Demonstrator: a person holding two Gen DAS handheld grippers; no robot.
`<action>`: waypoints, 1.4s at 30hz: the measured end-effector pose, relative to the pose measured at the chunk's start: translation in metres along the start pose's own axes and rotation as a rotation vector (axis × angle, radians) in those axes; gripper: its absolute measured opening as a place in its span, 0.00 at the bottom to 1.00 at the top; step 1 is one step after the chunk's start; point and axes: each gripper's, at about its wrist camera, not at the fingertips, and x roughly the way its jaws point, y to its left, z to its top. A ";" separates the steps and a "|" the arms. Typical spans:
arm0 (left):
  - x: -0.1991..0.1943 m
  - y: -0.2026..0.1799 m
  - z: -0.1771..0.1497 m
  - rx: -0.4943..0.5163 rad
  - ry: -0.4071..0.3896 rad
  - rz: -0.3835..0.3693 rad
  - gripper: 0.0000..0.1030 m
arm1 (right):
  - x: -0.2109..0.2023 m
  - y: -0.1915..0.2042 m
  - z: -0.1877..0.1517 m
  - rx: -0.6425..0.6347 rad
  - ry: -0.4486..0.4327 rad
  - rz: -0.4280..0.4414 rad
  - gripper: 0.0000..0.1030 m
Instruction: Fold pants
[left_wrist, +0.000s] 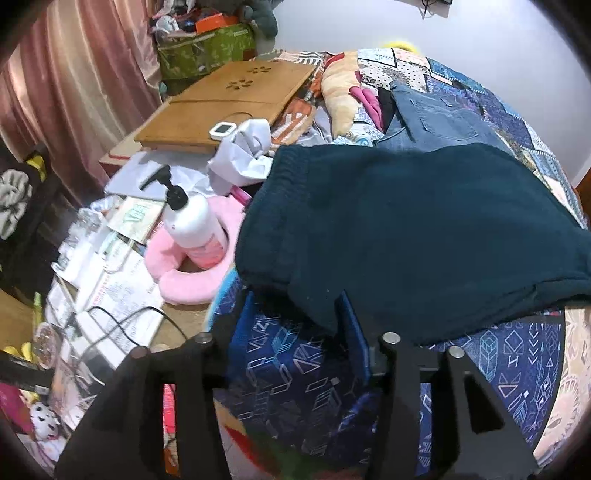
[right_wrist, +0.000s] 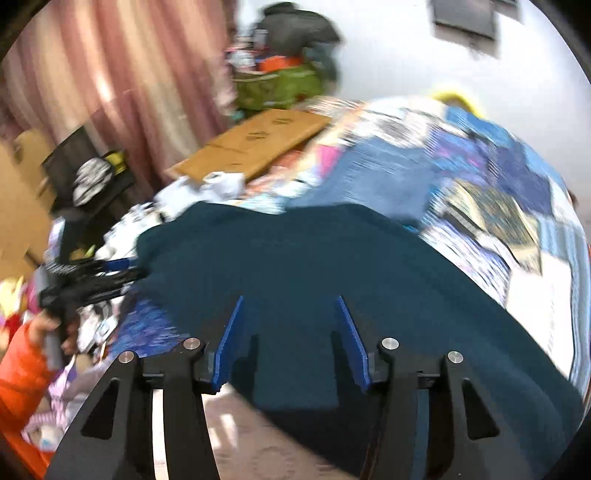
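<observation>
Patchwork bedding (left_wrist: 517, 122) covers the bed, and the teal pants (left_wrist: 424, 229) lie folded flat on it, just in front of the jeans (left_wrist: 436, 118). Your left tool (left_wrist: 295, 314) tilts steeply down at the pants' near edge, its blue pads apart; the cloth lies across the gap, unpinched. Your right tool (right_wrist: 290, 339) also angles down over the pants (right_wrist: 332, 266), pads spread with fabric between them but not clamped. Beside the pants, your left hand (right_wrist: 55, 328) in an orange sleeve (right_wrist: 22, 373) holds the other tool.
</observation>
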 end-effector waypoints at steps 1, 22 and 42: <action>-0.003 0.000 0.000 0.006 -0.004 0.008 0.53 | 0.003 -0.009 -0.004 0.028 0.014 -0.014 0.46; -0.052 -0.105 0.053 0.148 -0.093 -0.108 0.93 | -0.106 -0.140 -0.137 0.484 -0.045 -0.224 0.54; -0.063 -0.322 0.021 0.622 -0.052 -0.282 0.93 | -0.162 -0.185 -0.177 0.458 -0.092 -0.408 0.55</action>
